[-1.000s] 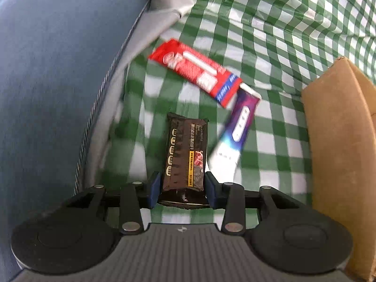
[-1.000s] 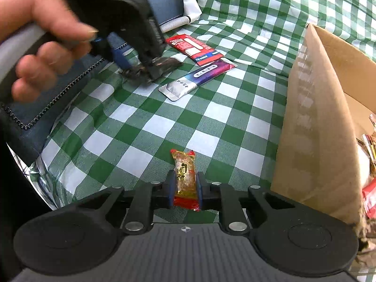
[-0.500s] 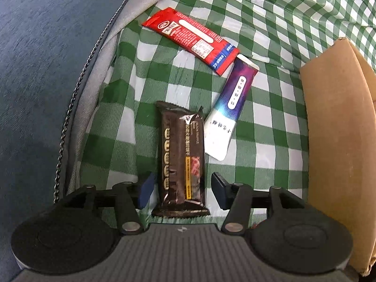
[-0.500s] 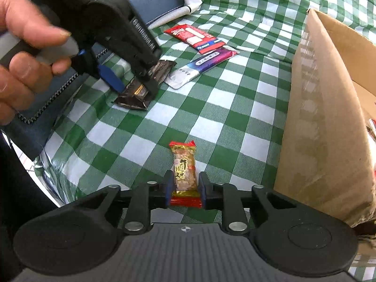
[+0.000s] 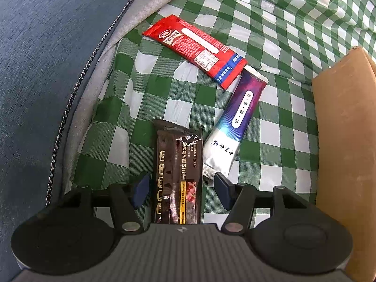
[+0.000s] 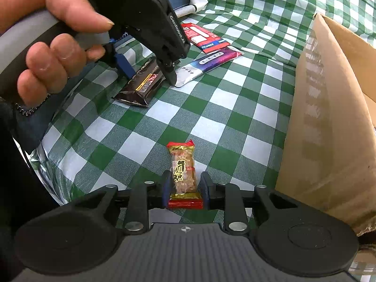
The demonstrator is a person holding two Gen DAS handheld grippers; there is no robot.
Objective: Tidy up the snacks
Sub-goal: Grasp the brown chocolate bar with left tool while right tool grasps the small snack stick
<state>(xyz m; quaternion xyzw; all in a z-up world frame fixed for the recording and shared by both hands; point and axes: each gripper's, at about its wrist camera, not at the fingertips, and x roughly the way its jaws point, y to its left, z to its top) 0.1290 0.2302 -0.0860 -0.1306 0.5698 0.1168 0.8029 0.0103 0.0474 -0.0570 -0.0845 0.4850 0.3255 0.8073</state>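
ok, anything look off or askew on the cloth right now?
Nothing damaged or spilled. The red packet, purple sachet and dark bar lie in a loose row at differing angles. The green checked cloth is rumpled at the far end.

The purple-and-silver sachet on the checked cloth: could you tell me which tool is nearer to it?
Left. The left tool straddles the dark cracker bar right beside the purple-and-silver sachet. The right tool is around the small gold candy, several checks away.
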